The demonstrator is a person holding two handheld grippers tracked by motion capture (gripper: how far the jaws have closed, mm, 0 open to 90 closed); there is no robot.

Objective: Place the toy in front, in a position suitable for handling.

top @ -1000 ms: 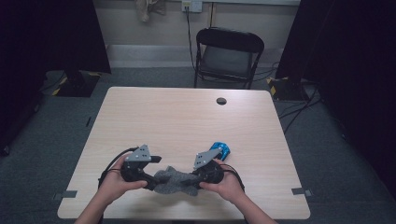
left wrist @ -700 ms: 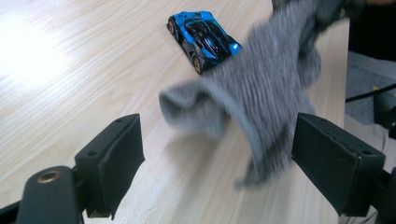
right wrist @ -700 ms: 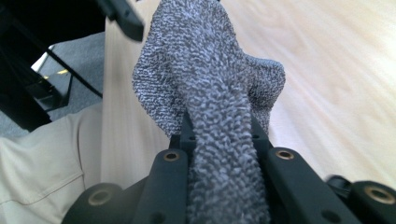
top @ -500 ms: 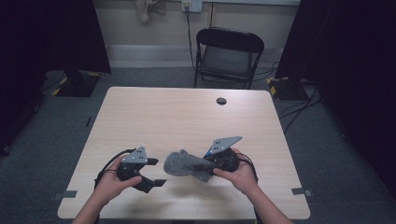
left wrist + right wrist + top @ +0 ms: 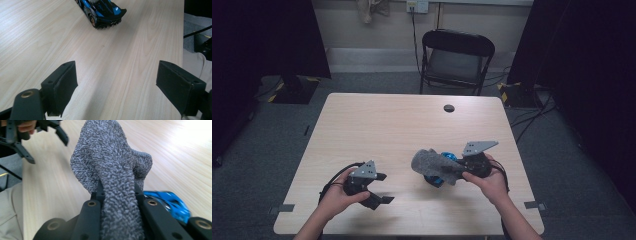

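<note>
While right gripper (image 5: 451, 170) pinches a nubby grey cloth (image 5: 117, 170) that flops past its jaws, a glossy blue toy car (image 5: 101, 11) sits beneath it; left gripper (image 5: 379, 192) spread wide, holding nothing.

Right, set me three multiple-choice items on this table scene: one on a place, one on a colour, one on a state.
1. Where is the toy car?
A. On the chair
B. On the table, under the lifted cloth
C. In the left tongs

2. What colour is the cloth?
A. Grey
B. Red
C. Yellow

3. How do the left tongs stand?
A. Shut on the cloth
B. Shut on the car
C. Open, nothing between them

Answers: 1 B, the high view shows the car on the table beneath the cloth. 2 A, the right tongs are shut on grey fabric. 3 C, the left gripper view shows bare wood between the spread jaws.
</note>
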